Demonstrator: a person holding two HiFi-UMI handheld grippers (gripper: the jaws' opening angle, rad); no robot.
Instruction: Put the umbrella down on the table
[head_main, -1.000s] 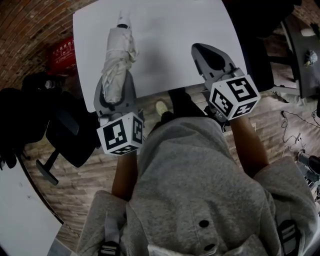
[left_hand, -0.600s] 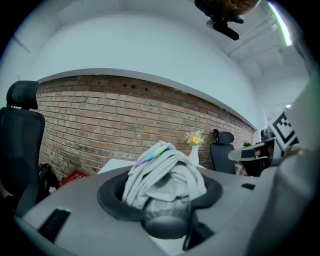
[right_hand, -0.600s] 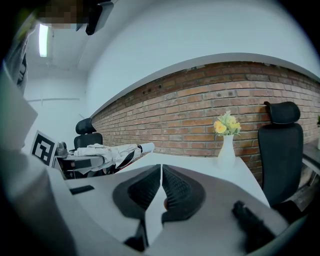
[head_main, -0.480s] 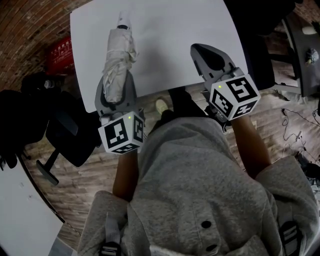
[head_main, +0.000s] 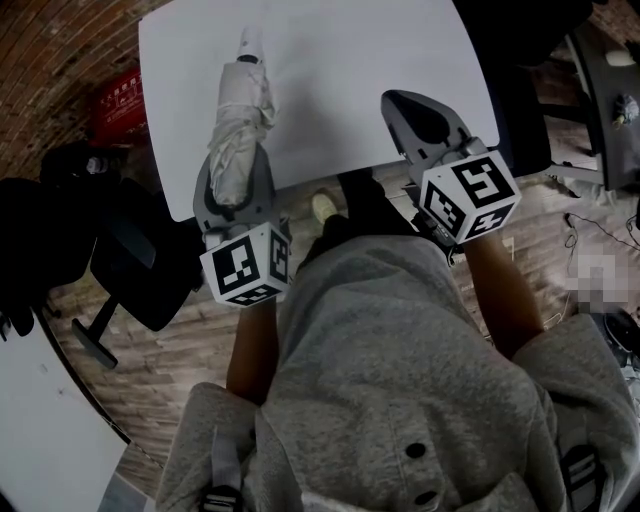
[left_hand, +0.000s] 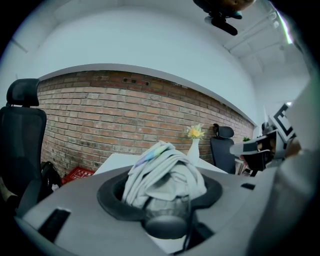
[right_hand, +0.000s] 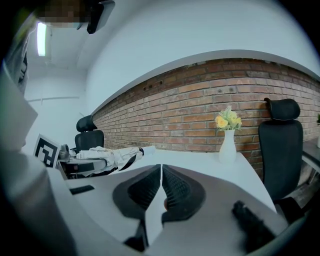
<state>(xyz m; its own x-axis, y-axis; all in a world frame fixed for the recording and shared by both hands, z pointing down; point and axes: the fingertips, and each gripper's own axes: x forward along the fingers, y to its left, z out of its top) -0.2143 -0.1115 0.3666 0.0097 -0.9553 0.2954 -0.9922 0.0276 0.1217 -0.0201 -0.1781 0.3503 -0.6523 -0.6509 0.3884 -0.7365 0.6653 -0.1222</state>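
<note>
Fingers (head_main: 203, 190) of the left gripper (head_main: 234, 175) are clamped round the handle end of the folded pale umbrella (head_main: 240, 115). In the left gripper view its bunched cloth (left_hand: 165, 175) fills the gap between the dark pads. The umbrella lies lengthwise over the left part of the white table (head_main: 380, 50), with its tip pointing away from the person; whether it touches the top cannot be told. Against a second ago the hold is the same, and the gripper with its load has sunk slightly toward the table. The right gripper (head_main: 398, 103) hangs over the table's near edge where it was before, its ribbed jaws pressed together on nothing (right_hand: 161, 172). A white vase of yellow flowers (right_hand: 227, 145) stands at the table's far end before the brick wall (right_hand: 200, 95). A black office chair (right_hand: 280, 145) stands beside it. A red crate (head_main: 125, 105) sits on the floor left of the table.
</note>
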